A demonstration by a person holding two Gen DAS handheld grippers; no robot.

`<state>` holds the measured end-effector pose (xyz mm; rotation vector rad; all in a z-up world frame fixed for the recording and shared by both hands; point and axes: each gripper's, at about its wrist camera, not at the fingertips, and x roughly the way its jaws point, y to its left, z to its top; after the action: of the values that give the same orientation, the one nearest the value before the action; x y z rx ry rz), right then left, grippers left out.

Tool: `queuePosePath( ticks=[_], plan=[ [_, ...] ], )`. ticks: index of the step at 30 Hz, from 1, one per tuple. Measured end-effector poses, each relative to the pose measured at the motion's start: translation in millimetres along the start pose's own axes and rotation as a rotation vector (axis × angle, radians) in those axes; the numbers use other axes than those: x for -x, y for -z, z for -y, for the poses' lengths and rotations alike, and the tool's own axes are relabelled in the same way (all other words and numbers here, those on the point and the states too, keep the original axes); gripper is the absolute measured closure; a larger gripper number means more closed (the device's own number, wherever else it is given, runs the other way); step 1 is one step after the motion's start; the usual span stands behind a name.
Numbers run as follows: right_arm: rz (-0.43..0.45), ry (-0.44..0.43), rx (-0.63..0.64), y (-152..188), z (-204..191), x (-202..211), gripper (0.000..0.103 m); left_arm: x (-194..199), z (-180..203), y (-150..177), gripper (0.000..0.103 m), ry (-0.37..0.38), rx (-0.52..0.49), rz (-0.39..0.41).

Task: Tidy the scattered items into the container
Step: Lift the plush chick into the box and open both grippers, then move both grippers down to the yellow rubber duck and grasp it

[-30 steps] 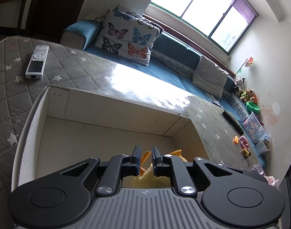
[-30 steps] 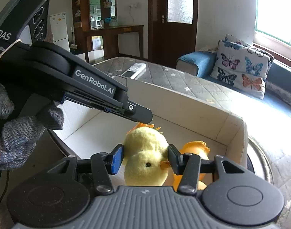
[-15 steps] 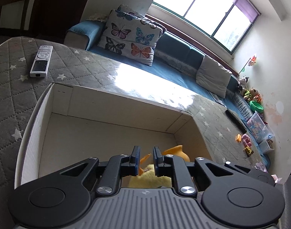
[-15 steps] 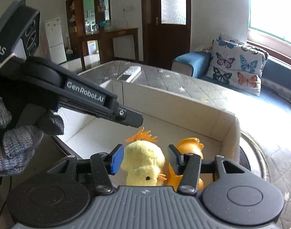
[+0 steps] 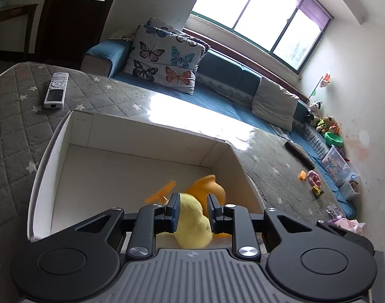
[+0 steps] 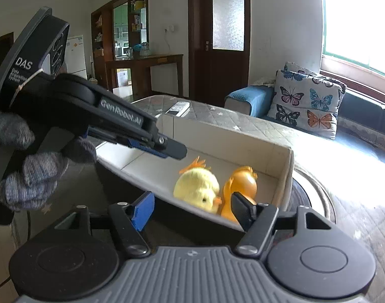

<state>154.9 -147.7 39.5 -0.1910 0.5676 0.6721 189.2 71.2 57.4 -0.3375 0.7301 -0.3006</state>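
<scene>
- Bed cover (image 5: pixel 13 131), grey and quilted with stars, carries everything; its near edge is cut off by the gripper bodies in both views.
- White box (image 5: pixel 146 136) sits near that near edge; in the left wrist view its front wall is hidden behind the left gripper (image 5: pixel 191 203), and in the right wrist view its left end is covered by the gloved hand (image 6: pixel 33 169) and that gripper's arm.
- Yellow plush chick (image 6: pixel 196 188) lies on the box floor by the right-hand wall, blurred, touching the orange toy (image 6: pixel 243 184) beside it; the orange toy's lower part is hidden behind a right finger.
- Left gripper: jaws have just been opening and stand apart, with the chick seen between them but not pinched.
- Right gripper (image 6: pixel 192 210): jaws have just been opening too; they are spread wide above the box's near rim, holding nothing.
- Against the earlier frames, the chick is out of the right gripper's pads and lower in the box, and both grippers sit further back.
- Remote (image 5: pixel 55 91) lies near the cover's far left corner.
- Small toys (image 5: pixel 313 180) near the far right edge are too small to identify.
</scene>
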Motion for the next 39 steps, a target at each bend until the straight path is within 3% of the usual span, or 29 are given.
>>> queuePosePath(
  ticks=[9, 18, 27, 35, 39],
  plan=[
    [-0.054, -0.014, 0.024, 33.0, -12.7, 13.4, 0.032, 24.9, 7.3, 30.9, 0.077, 0.012, -0.015, 0.02],
    [-0.11, -0.015, 0.031, 46.0, -16.8, -6.9, 0.031, 10.1, 0.5, 66.8, 0.075, 0.008, 0.02, -0.088],
    [-0.125, -0.026, 0.026, 53.4, -21.8, -8.4, 0.03, 5.8, -3.0, 75.6, 0.074, 0.03, 0.035, -0.122],
    [-0.122, -0.09, 0.057, 55.5, -37.7, 3.2, 0.03, 4.8, -10.2, 80.4, 0.074, 0.036, 0.061, -0.136],
    [-0.104, -0.061, 0.08, 54.5, -41.4, 9.7, 0.03, 4.8, -13.3, 80.6, 0.073, 0.044, 0.079, -0.137]
  ],
)
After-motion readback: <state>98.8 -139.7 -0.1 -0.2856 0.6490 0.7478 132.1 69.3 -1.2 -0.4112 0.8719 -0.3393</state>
